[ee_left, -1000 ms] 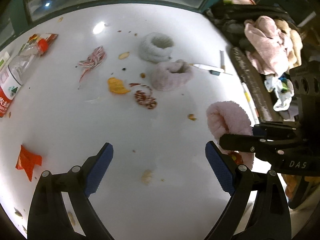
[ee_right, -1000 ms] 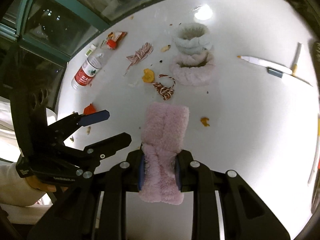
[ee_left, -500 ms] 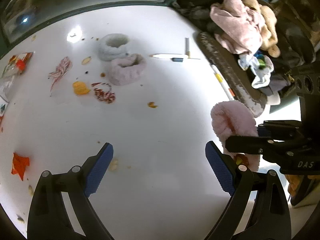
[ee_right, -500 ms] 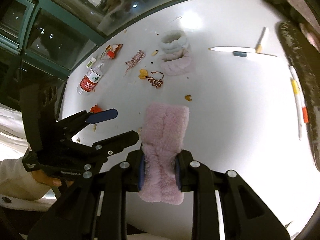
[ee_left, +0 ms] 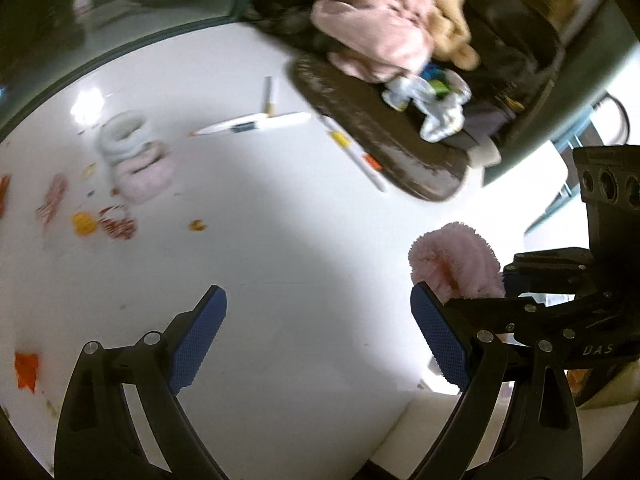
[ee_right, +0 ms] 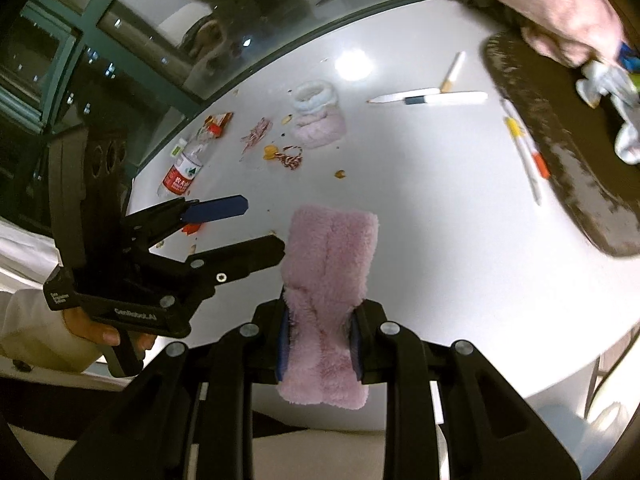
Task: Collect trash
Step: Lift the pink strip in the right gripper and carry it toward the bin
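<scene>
Left wrist view: the left claw (ee_left: 318, 332) is spread wide, nothing held, above the white bench (ee_left: 280, 208). At right, a pink fluffy band (ee_left: 456, 260) is seen pinched in the right claw (ee_left: 505, 290). Scraps (ee_left: 84, 224) are scattered far left.

Right wrist view: the pink fluffy band (ee_right: 328, 280) is clamped upright, above the near bench edge. The plastic bottle (ee_right: 184, 168) is lying far left.

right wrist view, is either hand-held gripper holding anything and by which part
The right hand-held gripper is shut on the pink fluffy band, pinching it near its lower end. The left hand-held gripper is open and holds nothing.
</scene>
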